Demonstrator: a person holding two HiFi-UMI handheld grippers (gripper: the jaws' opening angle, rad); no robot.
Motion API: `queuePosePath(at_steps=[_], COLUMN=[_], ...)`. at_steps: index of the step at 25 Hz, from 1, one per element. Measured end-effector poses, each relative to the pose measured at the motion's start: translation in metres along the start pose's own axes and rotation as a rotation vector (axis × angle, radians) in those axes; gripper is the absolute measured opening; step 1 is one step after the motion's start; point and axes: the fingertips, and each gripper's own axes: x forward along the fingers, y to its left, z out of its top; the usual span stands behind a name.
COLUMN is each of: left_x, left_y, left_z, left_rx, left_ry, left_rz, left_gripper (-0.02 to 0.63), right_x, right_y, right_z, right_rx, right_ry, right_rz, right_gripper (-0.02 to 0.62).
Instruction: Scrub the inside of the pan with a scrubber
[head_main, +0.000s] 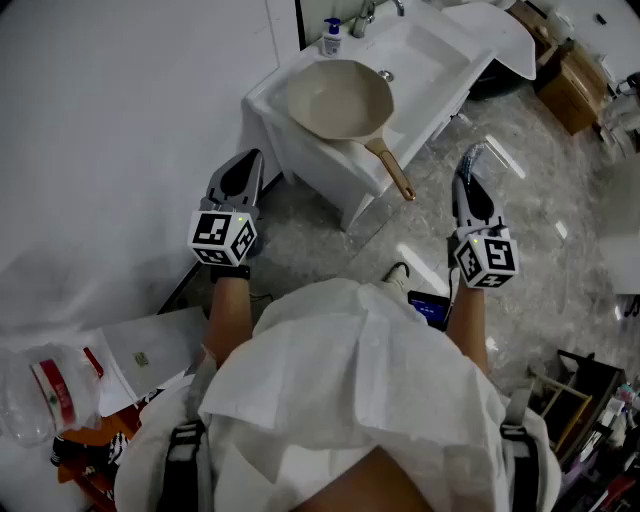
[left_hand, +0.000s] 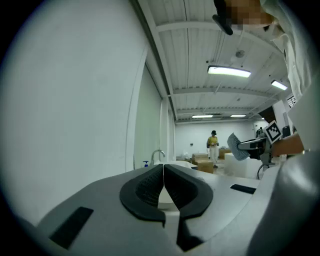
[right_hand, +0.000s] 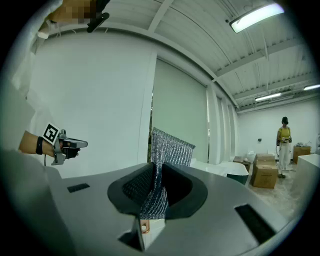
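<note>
- Standing a little short of the white sink (head_main: 432, 62), the person holds both tools out level over the grey stone floor (head_main: 560, 250), one at each side of the body
- The left gripper (head_main: 249, 162) has its jaws pressed together along their whole length, with nothing between them; it is near the sink's front left corner and does not touch it
- The right gripper (right_hand: 159, 171) is clamped on the scrubber (right_hand: 169, 149), a silvery mesh cloth that stands up above the jaws and hangs in a fold down between them
- The pan (head_main: 338, 98), pale beige, lies open side up on the near end of the sink
- Its wooden handle (head_main: 392, 172) sticks out past the sink's front edge, slanting down between the two grippers and nearer the right one
- Both grippers are apart from the pan, and the scrubber touches neither the pan nor the handle
- A soap bottle (head_main: 331, 38) with a blue label stands just beside the tap (head_main: 366, 14) at the back of the sink, behind the pan
- Cardboard boxes (head_main: 572, 92) sit on the floor beyond the sink's far end
- Papers (head_main: 140, 352) and some clear plastic wrap lie at the person's left, against the white wall
- Far off in the room, seen from the left gripper view, a person in a yellow top (left_hand: 213, 146) stands near more boxes
</note>
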Motion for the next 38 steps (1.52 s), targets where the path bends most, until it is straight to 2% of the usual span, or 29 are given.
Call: queuePosePath(at_steps=[16, 23, 32, 38], left_x=[-0.004, -0.007, 0.005, 0.044], left_y=[-0.001, 0.008, 0.014, 0.028], left_z=[0.001, 0.0, -0.017, -0.023], left_rx=[0.005, -0.01, -0.05, -0.05], left_ry=[0.0, -0.003, 0.019, 0.05], left_rz=[0.003, 0.0, -0.015, -0.007], left_gripper=[0.017, 0.018, 0.018, 0.018], right_x=[-0.001, 0.003, 0.025, 0.077], right_y=[0.001, 0.001, 0.01, -0.002], right_z=[0.001, 0.008, -0.003, -0.015], right_rx=[-0.001, 0.036, -0.007, -0.003], right_ry=[0.0, -0.026, 0.062, 0.097], right_rz=[0.007, 0.019, 0.077, 0.121], right_gripper=[0.046, 0.046, 0.046, 0.046])
